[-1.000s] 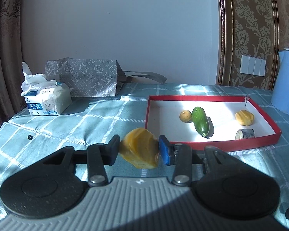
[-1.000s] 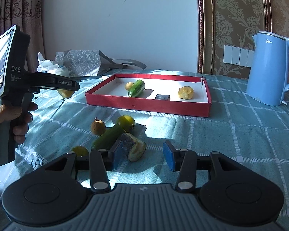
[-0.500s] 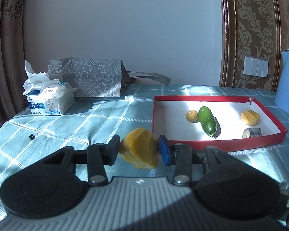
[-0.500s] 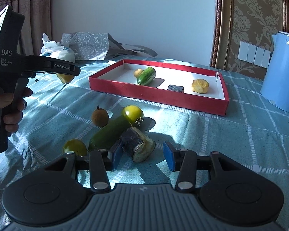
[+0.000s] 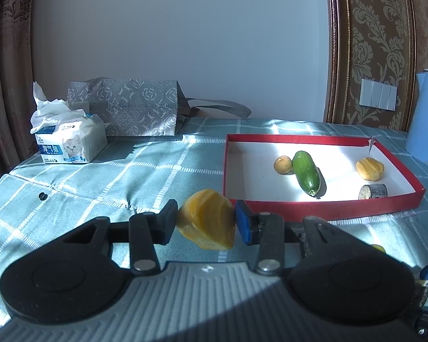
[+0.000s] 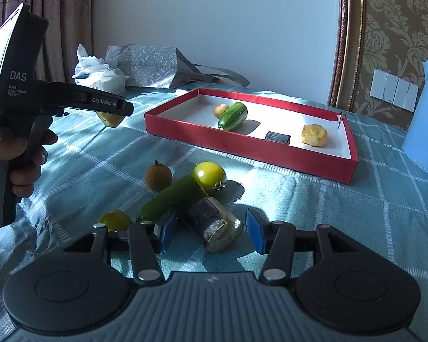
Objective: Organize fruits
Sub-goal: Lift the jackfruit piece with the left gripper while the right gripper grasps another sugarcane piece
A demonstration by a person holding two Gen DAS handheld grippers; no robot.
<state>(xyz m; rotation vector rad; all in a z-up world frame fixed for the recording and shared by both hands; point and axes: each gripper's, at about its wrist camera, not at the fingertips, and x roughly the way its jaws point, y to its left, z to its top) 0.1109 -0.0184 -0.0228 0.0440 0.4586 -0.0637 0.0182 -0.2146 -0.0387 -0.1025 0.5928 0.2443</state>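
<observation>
So the right tool (image 6: 208, 235) has just been spreading its jaws wider, and the dark stubby cut piece (image 6: 214, 225) now lies between them with a gap on the right side, so nothing is gripped there yet. Compared to a second ago it's also crept in closer over that little heap. Looks to me like it's lining up to grab that piece next.

The left tool (image 5: 205, 223) hasn't budged: pads clamped on the yellow chunk (image 5: 207, 223), held up just short of the red tray's (image 5: 322, 209) near-left corner, so that one looks ready to go in.

The tray already holds a cucumber (image 5: 306, 172), a small round yellowish fruit (image 5: 283, 164), a yellow lumpy one (image 5: 369, 168) and a dark slice (image 5: 372, 191).

Loose on the checked surface (image 6: 314, 199): a long green cucumber (image 6: 171, 198) touching the dark piece, a yellow-green tomato (image 6: 209, 174), a brown round fruit (image 6: 158, 177) and a yellow piece (image 6: 115, 221). That long cucumber is right against the left pad, could get nudged. Tissue pack (image 5: 68, 142), grey bag (image 5: 134, 111) and blue kettle (image 6: 425, 122) sit well apart
</observation>
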